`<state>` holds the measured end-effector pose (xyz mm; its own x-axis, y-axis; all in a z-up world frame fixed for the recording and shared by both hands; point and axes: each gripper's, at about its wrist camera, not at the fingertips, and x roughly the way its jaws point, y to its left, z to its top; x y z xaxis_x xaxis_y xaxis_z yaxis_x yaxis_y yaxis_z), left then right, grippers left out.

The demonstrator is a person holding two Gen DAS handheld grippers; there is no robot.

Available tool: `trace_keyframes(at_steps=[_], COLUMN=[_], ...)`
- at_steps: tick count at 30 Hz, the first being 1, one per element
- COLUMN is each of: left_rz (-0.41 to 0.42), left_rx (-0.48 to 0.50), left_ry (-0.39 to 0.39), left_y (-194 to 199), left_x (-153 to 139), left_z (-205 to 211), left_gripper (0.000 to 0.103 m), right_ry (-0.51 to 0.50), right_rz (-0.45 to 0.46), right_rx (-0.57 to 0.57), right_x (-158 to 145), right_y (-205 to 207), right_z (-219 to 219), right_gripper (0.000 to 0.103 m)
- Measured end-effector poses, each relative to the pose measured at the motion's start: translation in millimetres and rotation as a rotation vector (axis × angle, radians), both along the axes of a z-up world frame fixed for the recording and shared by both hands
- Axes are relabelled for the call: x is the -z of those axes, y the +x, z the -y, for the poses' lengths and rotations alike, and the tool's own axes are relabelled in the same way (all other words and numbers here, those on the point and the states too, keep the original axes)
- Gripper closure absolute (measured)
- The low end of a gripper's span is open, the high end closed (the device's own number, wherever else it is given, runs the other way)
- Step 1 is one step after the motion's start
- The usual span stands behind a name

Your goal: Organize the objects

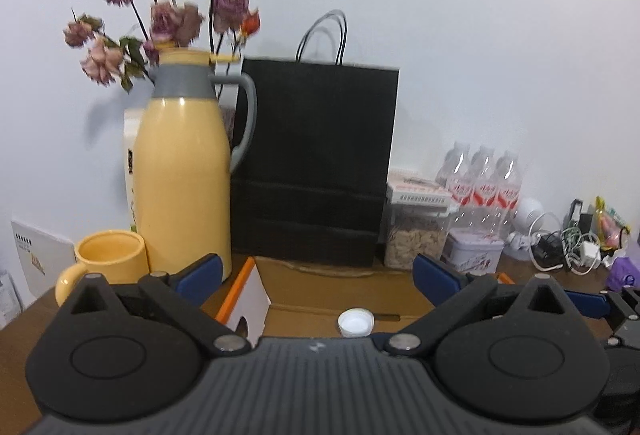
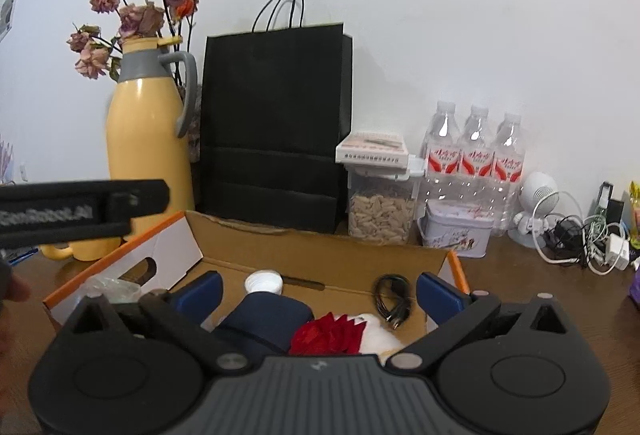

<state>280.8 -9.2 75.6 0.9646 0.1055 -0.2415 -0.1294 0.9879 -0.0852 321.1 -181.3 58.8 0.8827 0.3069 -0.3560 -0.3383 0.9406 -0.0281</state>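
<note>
1. The wooden table (image 2: 520,275) carries everything; its bare brown top shows at 3 o'clock in the right wrist view.
2. A black paper bag (image 2: 276,139) with cord handles stands upright against the wall at 12 o'clock, just behind the box.
3. The open cardboard box (image 2: 320,255) with orange-edged flaps lies at 6 o'clock, under both grippers.
4. A yellow thermos jug (image 2: 148,147) with a grey handle stands at 10 o'clock, with dried roses (image 2: 132,15) showing above it; a yellow mug (image 1: 112,259) sits just beside its base.
5. Three water bottles (image 2: 476,155) stand in a row at 2 o'clock, near a clear jar of seeds (image 2: 380,215) and a small tin (image 2: 456,231).
6. The right gripper (image 2: 320,295) hangs over the box, blue pads spread wide, nothing between them.
7. The left gripper (image 1: 316,275) is likewise spread wide and empty, above the box's near edge.
8. Inside the box: a dark blue pouch (image 2: 264,319), a red-and-white cloth item (image 2: 340,331), a coiled black cable (image 2: 394,297) at 1 o'clock from it, and a white bottle cap (image 2: 264,282) at 11 o'clock.
</note>
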Motion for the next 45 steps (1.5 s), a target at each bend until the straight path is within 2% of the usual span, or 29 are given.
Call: trace_keyframes(at_steps=[6, 9, 15, 22, 33, 45], left_rz=[0.036, 0.052, 0.000, -0.124, -0.239, -0.246], left_rx=[0.043, 0.075, 0.112, 0.104, 0.074, 0.065], left_ry=[-0.005, 0.020, 0.046, 0.056, 0.013, 0.007], left_y=[-41.2, -67.0, -97.4, -111.2, -118.5, -117.6], left_x=[-6.9, -2.3, 17.7, 49.6, 77.9, 80.0], left_z=[-7.8, -12.4, -14.1, -18.7, -33.8, -35.0], left_gripper=[0.000, 0.000, 0.000, 0.000, 0.000, 0.000], right_ry=[-0.007, -0.005, -0.002, -0.057, -0.088, -0.121], right_rz=[0.056, 0.077, 0.066, -0.007, -0.108, -0.130], right_rx=[-0.002, -0.024, -0.043, -0.085, -0.119, -0.166], right_x=[-11.2, -8.6, 2.8, 28.9, 57.0, 63.2], right_y=[-30.3, -54.3, -87.0, -112.0, -131.7, -129.5], right_z=[15.4, 27.6, 42.7, 42.4, 39.2, 4.5], right_gripper=[0.000, 0.000, 0.000, 0.000, 0.000, 0.001])
